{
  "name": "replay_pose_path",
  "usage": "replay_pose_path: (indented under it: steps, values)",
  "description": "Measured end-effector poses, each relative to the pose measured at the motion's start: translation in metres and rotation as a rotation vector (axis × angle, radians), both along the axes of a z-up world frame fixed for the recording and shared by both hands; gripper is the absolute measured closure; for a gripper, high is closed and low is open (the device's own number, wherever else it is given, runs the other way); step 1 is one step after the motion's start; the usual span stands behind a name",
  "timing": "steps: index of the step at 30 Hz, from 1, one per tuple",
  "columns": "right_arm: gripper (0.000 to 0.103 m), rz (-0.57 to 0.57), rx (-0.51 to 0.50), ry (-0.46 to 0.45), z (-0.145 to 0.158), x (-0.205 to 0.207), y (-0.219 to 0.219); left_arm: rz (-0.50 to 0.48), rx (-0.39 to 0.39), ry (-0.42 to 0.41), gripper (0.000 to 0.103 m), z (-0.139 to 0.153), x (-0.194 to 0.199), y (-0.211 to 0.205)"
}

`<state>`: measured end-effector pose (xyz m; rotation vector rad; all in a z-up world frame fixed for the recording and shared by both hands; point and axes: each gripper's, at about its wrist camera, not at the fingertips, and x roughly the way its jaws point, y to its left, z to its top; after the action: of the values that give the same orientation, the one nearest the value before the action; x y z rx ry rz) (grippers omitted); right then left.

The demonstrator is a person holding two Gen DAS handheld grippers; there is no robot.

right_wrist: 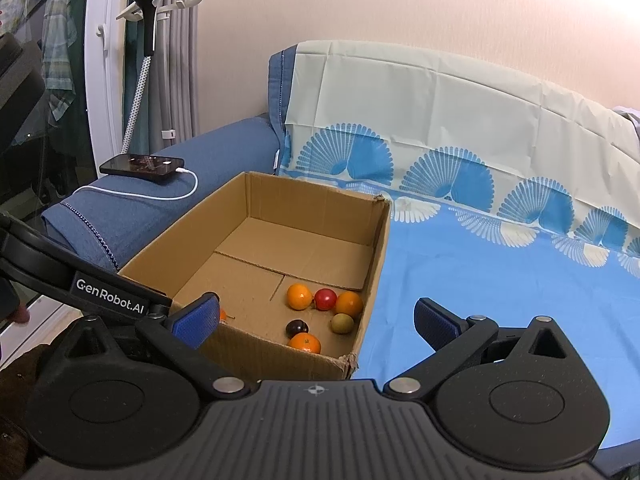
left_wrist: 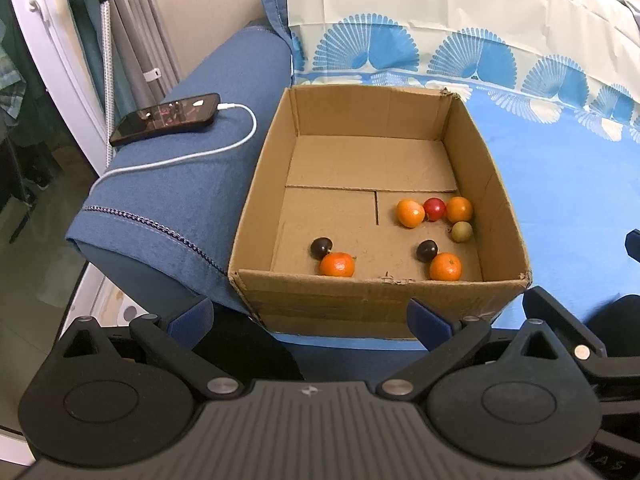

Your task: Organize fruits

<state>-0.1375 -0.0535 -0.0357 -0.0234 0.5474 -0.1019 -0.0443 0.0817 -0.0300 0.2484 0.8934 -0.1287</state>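
Black plastic housings fill the foreground of both wrist views, and beyond each one a pair of blue-padded fingers stands wide apart with nothing between them: the left hand-held gripper (left_wrist: 316, 318) hangs over the near wall of a cardboard box (left_wrist: 360, 300), while the right hand-held gripper (right_wrist: 318, 318) sits off the box's near right corner, one finger before the box and the other over the blue patterned sheet (right_wrist: 500, 280) on the sofa seat. All the fruit lies inside the box, on its floor toward the near end. From the left view you can count eight pieces: a dark plum (left_wrist: 321, 248) touching an orange (left_wrist: 337, 264) at the left, a second dark plum (left_wrist: 426, 251) beside another orange (left_wrist: 445, 267) near the front wall, and behind them a row of orange (left_wrist: 410, 213), red fruit (left_wrist: 434, 208) and orange (left_wrist: 459, 209), with a small green-brown fruit (left_wrist: 462, 231) just in front. The right view hides most of the left-hand pair behind a finger, showing only a sliver of orange there. A phone (left_wrist: 165, 118) on a white charging cable (left_wrist: 192, 156) rests on the blue sofa arm (left_wrist: 180, 200) beside the box. Only the right view shows a garment steamer (right_wrist: 146, 12) standing by the curtain.
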Motion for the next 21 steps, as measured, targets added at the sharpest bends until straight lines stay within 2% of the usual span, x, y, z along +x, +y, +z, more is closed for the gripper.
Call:
replay_pose_path:
  steps: [8,11,15,21]
  values:
    - [0.001,-0.006,0.002,0.004,-0.002,0.002,0.0,0.007,0.014,0.002,0.0,-0.004,0.003,-0.001]
    - [0.001,-0.007,0.004,0.004,-0.002,0.002,-0.001,0.007,0.045,0.021,0.0,-0.01,0.006,-0.004]
    - [0.001,-0.014,0.006,0.008,-0.003,0.003,0.0,0.025,0.061,-0.002,0.0,-0.015,0.004,-0.004]
    - [0.001,-0.019,0.006,0.009,-0.004,0.004,0.0,0.043,0.035,0.051,0.0,-0.018,0.012,0.002]
